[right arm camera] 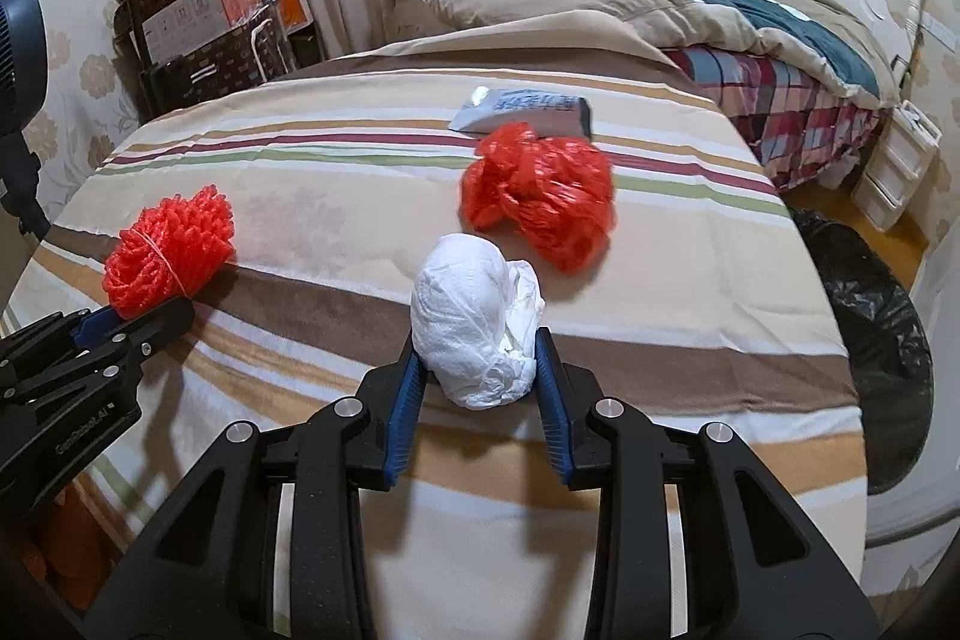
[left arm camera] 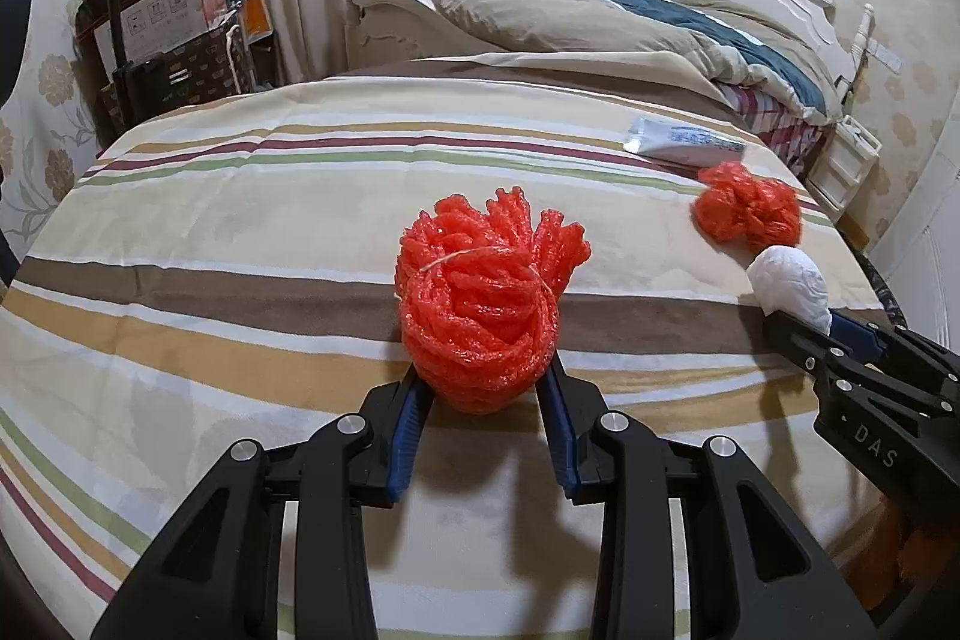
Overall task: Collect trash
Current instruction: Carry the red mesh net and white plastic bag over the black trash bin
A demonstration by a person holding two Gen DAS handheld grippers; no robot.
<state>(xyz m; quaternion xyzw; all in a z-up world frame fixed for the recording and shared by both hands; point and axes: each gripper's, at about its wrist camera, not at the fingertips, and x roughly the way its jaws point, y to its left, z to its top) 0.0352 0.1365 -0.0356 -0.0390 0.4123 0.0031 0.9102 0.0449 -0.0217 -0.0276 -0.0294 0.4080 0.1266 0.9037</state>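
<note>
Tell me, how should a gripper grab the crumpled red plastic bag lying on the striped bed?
Probably pinch the crumpled red plastic bag across its puffy middle, coming from above and the near side. It lies loose and soft, and the white tube sits close behind it.

- The red net bundle [left arm camera: 480, 304] hides its own lower end between the left tool's [left arm camera: 487, 388] pads.
- The black-lined bin [right arm camera: 870, 328] is cut off by the bed [right arm camera: 660, 388].
- Print on the tube [right arm camera: 528, 106] is too small to read.
- The red plastic bag [right arm camera: 540, 196] looks blurred at its edges.
</note>
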